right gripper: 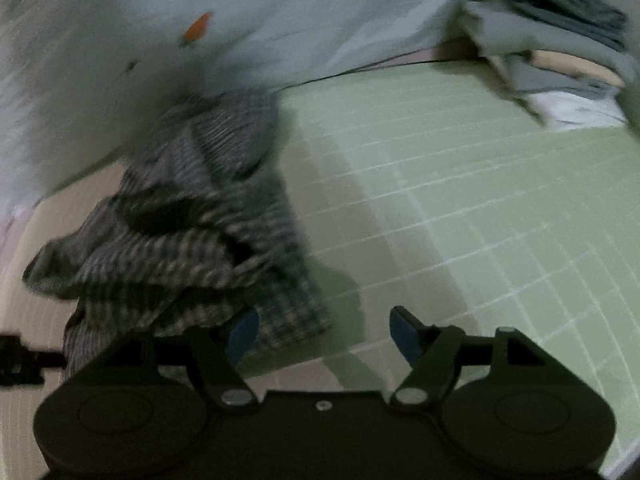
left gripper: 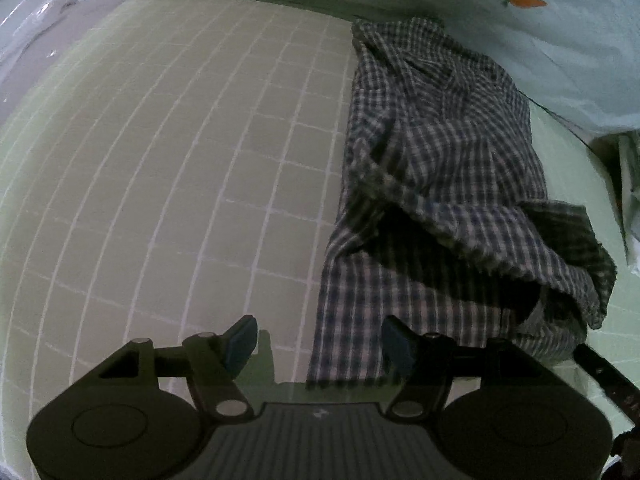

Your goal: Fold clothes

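A dark blue and white checked shirt [left gripper: 440, 168] lies crumpled on a pale green gridded mat [left gripper: 180, 160], filling the right half of the left wrist view. My left gripper [left gripper: 318, 344] is open, its blue pads straddling the shirt's near left hem corner just above the mat. In the right wrist view the same shirt [right gripper: 188, 232] is a blurred heap at centre left. My right gripper [right gripper: 324, 334] is open beside the shirt's near right corner; the cloth overlaps its left pad [right gripper: 242, 336], and nothing sits between the pads.
A pale bedsheet with an orange carrot print [left gripper: 524, 0] hangs along the far edge. A stack of folded clothes [right gripper: 560, 60] sits at the far right of the gridded mat [right gripper: 480, 200]. A thin dark cable [right gripper: 360, 70] runs along the mat's far edge.
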`<state>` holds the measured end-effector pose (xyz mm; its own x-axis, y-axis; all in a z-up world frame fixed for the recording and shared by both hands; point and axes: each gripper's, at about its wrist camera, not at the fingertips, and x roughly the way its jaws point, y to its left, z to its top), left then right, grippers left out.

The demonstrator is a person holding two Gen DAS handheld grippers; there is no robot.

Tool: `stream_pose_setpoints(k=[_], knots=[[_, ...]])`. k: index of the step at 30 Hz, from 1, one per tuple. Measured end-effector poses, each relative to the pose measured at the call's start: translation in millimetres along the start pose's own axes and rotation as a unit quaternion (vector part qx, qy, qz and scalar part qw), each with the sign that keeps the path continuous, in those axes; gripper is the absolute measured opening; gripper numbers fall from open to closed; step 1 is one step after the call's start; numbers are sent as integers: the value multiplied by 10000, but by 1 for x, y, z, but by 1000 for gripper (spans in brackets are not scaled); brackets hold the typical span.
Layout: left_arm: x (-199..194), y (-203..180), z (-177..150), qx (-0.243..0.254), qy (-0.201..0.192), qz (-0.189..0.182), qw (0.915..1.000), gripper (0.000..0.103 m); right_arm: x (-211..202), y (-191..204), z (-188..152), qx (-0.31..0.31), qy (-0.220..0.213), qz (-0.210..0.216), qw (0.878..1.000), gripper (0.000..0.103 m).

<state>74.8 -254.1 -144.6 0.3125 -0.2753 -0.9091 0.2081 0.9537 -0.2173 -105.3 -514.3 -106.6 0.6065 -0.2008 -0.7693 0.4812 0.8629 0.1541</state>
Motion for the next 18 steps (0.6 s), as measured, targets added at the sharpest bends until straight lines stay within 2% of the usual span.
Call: stream_pose_setpoints(k=[3, 7, 13, 16, 18], knots=[[9, -5, 16, 77, -45, 2, 10000, 70, 15, 16, 4, -502, 54, -44, 9987, 74], [22, -11, 50, 102, -199, 20, 9997, 70, 35, 27, 31, -629, -207, 63, 9978, 75], [4, -7, 95, -480, -949, 86, 9943, 71, 55, 25, 102, 72, -925, 313, 9952, 75], [-6, 1, 90, -577, -1018, 172, 9930, 75, 53, 20, 115, 196, -1090, 229, 9936, 76], [-8, 7, 80, -544, -872, 182, 9945, 75, 51, 13, 108, 266, -981, 164, 9947, 77]])
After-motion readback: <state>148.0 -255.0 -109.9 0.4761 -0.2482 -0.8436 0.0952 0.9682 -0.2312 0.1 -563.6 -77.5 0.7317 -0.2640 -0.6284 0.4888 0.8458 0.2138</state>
